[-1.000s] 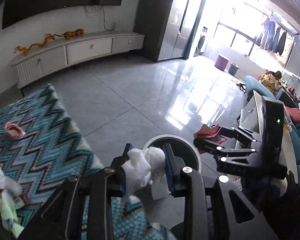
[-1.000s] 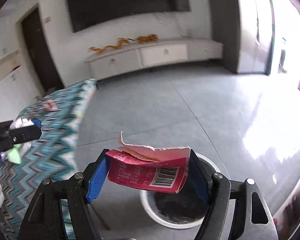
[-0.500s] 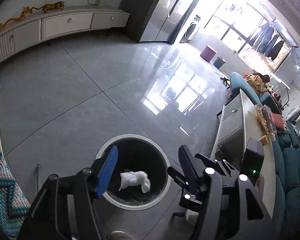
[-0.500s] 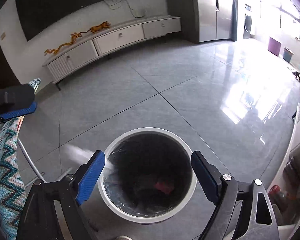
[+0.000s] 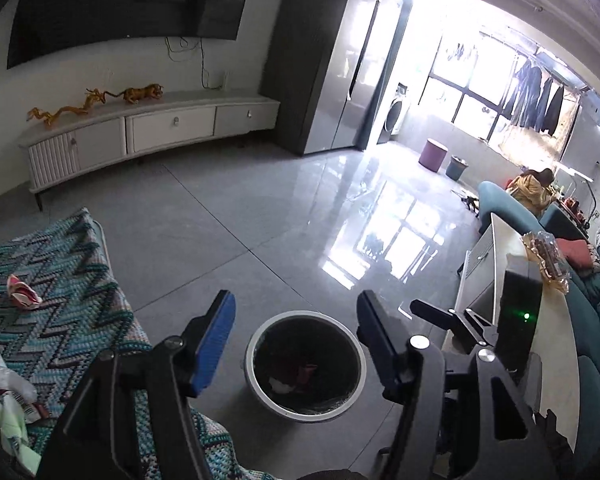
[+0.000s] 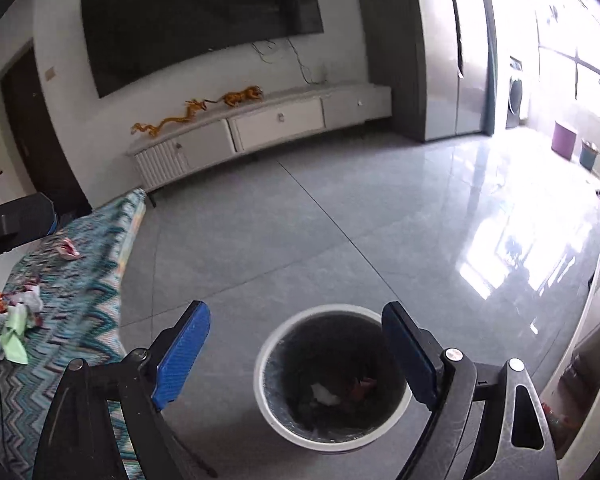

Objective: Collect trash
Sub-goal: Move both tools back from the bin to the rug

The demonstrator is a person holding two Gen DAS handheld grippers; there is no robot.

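Observation:
A round white trash bin (image 5: pixel 255 384) with a dark liner stands on the grey floor; it also shows in the right wrist view (image 6: pixel 263 396). Inside lie a white tissue (image 6: pixel 326 394) and a red wrapper (image 6: pixel 364 384). My left gripper (image 5: pixel 295 316) is open and empty above the bin. My right gripper (image 6: pixel 295 330) is open and empty above the bin too. More trash lies on the zigzag-patterned table (image 5: pixel 59 320): a pink wrapper (image 5: pixel 21 292), and a pile of wrappers and green paper (image 5: pixel 3 408) at the left edge.
A low white TV cabinet (image 5: pixel 151 132) stands along the far wall under a dark screen. A white side table (image 5: pixel 500 280) and a teal sofa (image 5: pixel 596 336) are at the right. Open grey floor lies beyond the bin.
Both grippers opened and dropped the tissue and the red wrapper into the bin. Since then both have tilted up and drawn back from the bin.

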